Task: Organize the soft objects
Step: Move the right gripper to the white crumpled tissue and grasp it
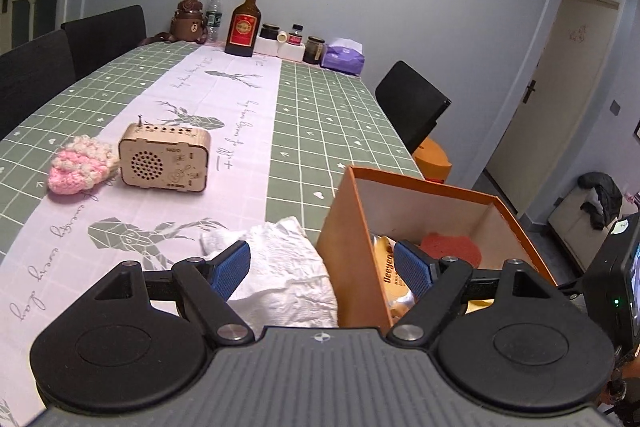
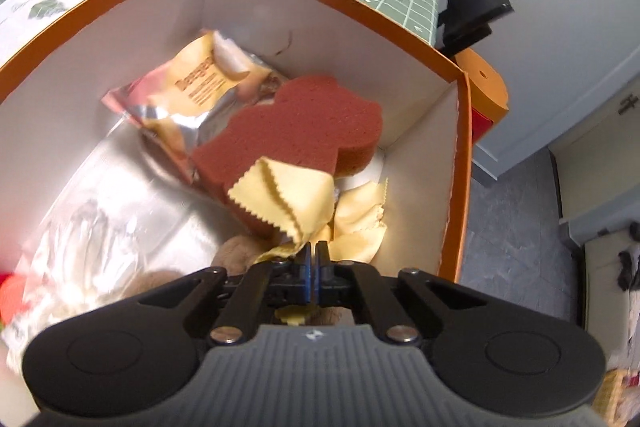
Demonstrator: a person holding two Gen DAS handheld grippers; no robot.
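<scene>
Several soft things are lying inside the orange box (image 2: 460, 163): a yellow cloth (image 2: 288, 195) with pinked edges, a reddish-brown sponge (image 2: 304, 123) under it, a snack packet (image 2: 192, 95), a clear plastic bag (image 2: 88, 227) and something brown and furry (image 2: 236, 255) at the near end. The right claw (image 2: 313, 275) is reaching down into the box, its blue pads pressed together on a fold of the yellow cloth, which is draping over the sponge.

Outside the box, a crumpled white cloth (image 1: 280, 267) is lying on the bench (image 1: 320, 115) just beside the box's left wall. The left claw (image 1: 322, 267) is hovering above it with its jaws standing wide apart and nothing gripped, one finger over the cloth and the other over the box. Farther along the bench, a pink and cream knitted piece (image 1: 80, 163) is resting against a small wooden radio (image 1: 164, 163). Bottles, jars and a purple tissue pack (image 1: 344, 57) are standing at the far end by the wall.
</scene>
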